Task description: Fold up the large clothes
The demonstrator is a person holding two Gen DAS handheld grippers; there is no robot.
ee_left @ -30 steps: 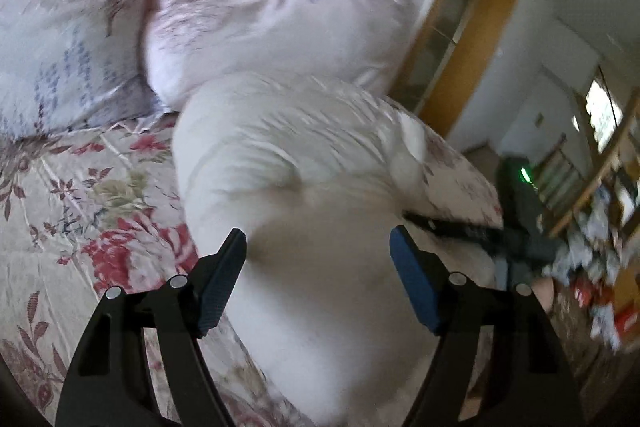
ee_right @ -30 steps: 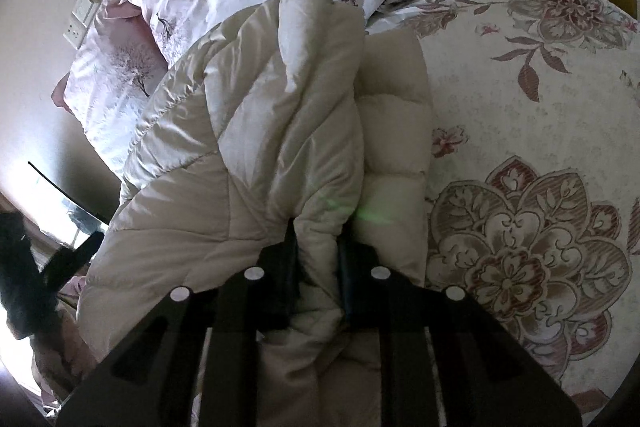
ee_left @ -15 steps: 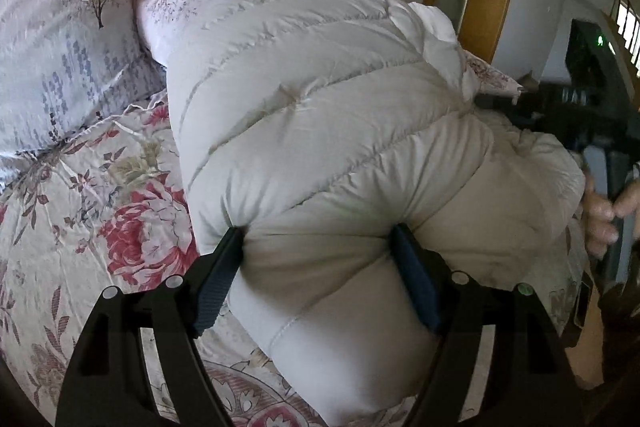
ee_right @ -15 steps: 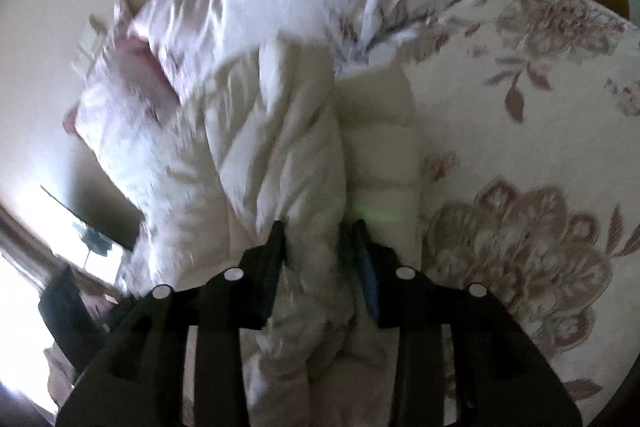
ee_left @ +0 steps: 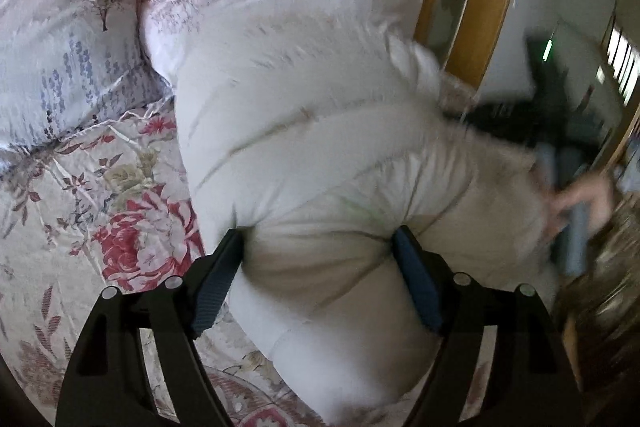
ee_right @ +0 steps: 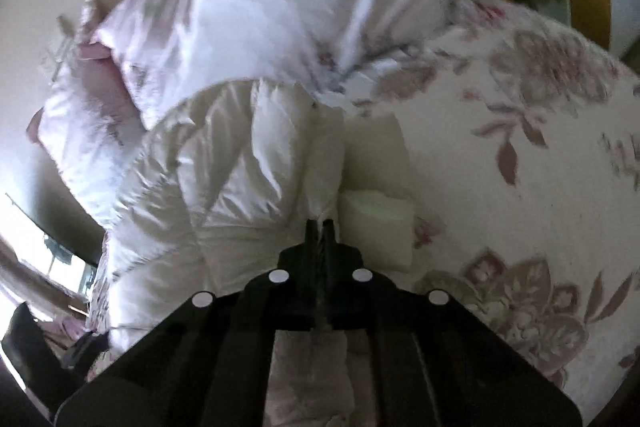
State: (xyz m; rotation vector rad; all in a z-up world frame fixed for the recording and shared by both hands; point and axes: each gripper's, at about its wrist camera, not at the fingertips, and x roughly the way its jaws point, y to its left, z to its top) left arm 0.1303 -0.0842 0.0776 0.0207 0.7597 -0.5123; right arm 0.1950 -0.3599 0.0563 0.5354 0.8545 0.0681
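**Puffy jacket: handling and grip points during fold**

Left wrist view. The left gripper (ee_left: 318, 267) stood wide, its blue pads (ee_left: 416, 287) pressed into either side of a thick roll of the white quilted jacket (ee_left: 304, 131). The jacket extended forward and up from the jaws, across the floral bedspread (ee_left: 120, 227) towards the pillows (ee_left: 72, 39). To the right of the jaws, blurred, a hand (ee_left: 580, 195) carried the other tool. The jacket judged light, soft and compressible, with a slick shell likely to slip; a bulky fold calls for a wide bite, as here.

Compared with half a second earlier, this bite was unchanged; the hand at right was blurred by motion.

Right wrist view. The right gripper (ee_right: 319, 227) was fully closed, pinching a thin seam or edge of the jacket (ee_right: 240, 167) directly ahead of its tips. The bulk lay ahead and left; a folded section sat just right of the tips. A hem pinch suits thin layers.

Earlier, these jaws stood apart around a thick ridge of padding; they had since closed to a narrow pinch.
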